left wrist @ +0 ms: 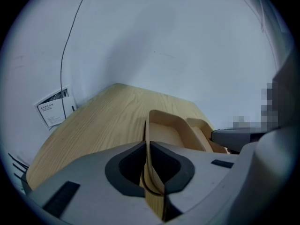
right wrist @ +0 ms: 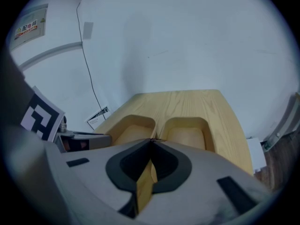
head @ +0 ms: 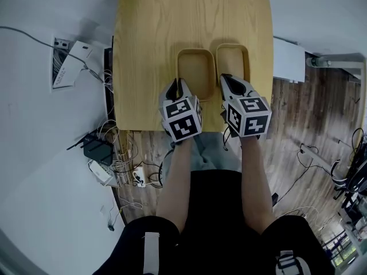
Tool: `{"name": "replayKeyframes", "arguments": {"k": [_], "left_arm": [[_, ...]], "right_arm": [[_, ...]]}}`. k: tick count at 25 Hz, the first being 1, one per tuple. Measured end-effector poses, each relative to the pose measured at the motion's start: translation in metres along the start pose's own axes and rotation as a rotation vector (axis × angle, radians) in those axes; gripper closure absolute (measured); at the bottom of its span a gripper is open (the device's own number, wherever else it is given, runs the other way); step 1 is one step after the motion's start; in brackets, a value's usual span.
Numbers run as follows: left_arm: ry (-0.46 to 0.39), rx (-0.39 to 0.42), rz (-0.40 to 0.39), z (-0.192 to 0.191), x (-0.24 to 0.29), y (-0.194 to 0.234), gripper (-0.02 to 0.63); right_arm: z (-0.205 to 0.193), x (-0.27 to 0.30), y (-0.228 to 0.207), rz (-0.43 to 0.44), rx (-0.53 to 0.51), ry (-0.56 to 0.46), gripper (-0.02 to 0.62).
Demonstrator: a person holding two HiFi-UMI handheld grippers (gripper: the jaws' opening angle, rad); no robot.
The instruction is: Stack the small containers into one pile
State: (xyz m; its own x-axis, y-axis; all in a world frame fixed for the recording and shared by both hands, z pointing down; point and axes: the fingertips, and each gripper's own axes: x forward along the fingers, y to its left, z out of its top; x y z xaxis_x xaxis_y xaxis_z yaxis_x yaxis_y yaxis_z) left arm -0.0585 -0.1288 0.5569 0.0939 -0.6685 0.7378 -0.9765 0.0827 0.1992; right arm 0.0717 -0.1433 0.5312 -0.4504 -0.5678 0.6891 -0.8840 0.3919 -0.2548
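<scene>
Two small containers sit side by side near the desk (head: pixel 149 39) near edge, right of centre, open side up. Long axes run from near edge to far edge. The left container (head: pixel 195 73) has its near-left wall pinched by the left gripper (head: pixel 179 85). The right container (head: pixel 234 59) has its near-left corner pinched by the right gripper (head: pixel 225 79).

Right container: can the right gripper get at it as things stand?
Probably yes. The right gripper sits at the near-left corner of the right container with nothing between them. Its jaws look closed, so they would have to open first.
</scene>
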Motion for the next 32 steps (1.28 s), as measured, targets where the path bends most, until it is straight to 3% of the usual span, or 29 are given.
{"name": "replayKeyframes", "arguments": {"k": [5,9,16,20,32], "left_arm": [[0.015,0.037,0.03,-0.009,0.002,0.005,0.583],[-0.003,0.055,0.021,-0.006,0.0,0.005,0.533],[-0.04,0.062,0.031,0.007,-0.007,0.009,0.531],[-0.079,0.068,0.037,0.02,-0.017,0.011,0.593],[0.01,0.097,-0.002,-0.004,-0.004,0.012,0.53]], "right_arm": [[-0.004,0.001,0.001,0.008,0.003,0.004,0.59],[-0.007,0.0,0.001,0.007,0.008,0.004,0.589],[0.0,0.001,0.006,0.019,0.01,-0.012,0.591],[0.009,-0.003,0.009,0.022,0.012,-0.035,0.591],[0.001,-0.003,0.006,0.009,0.017,-0.033,0.591]]}}
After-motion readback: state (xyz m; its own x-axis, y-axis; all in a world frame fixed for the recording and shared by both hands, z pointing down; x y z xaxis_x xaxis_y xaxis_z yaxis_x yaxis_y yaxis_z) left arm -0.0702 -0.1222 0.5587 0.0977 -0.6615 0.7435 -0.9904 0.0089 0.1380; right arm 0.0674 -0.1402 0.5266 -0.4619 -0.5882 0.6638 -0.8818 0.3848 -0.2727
